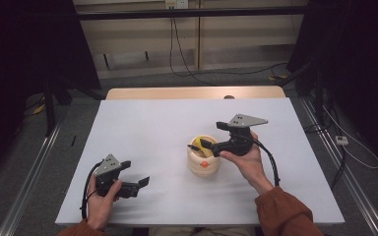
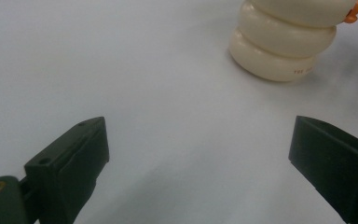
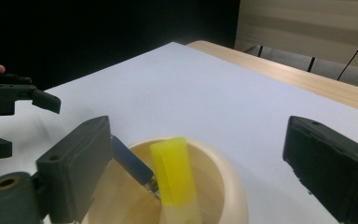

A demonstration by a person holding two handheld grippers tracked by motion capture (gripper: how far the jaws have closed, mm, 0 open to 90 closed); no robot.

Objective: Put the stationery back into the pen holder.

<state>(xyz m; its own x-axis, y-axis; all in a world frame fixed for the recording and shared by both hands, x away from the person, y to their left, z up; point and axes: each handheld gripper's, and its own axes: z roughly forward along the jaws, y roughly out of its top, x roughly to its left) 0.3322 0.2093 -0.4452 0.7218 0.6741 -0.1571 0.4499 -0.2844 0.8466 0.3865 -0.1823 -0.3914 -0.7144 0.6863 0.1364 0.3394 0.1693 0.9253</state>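
A cream ribbed cup (image 1: 204,162) stands near the middle of the white table (image 1: 152,123). A yellow flat piece (image 3: 172,172) and a dark blue pen-like stick (image 3: 133,165) lean inside it. My right gripper (image 1: 203,145) hovers over the cup's rim (image 3: 223,172), open, with its jaws spread on either side of the yellow piece and touching nothing. My left gripper (image 1: 137,173) lies low on the table at the front left, open and empty, pointing toward the cup (image 2: 279,51). The left gripper (image 3: 25,123) is also in the right gripper view, at the far left.
The white sheet covers a wooden table whose far edge (image 1: 192,92) is bare wood. Cables run over the floor (image 1: 187,73) behind it, and dark stands flank both sides. A small orange mark (image 2: 354,11) sits on the cup's side.
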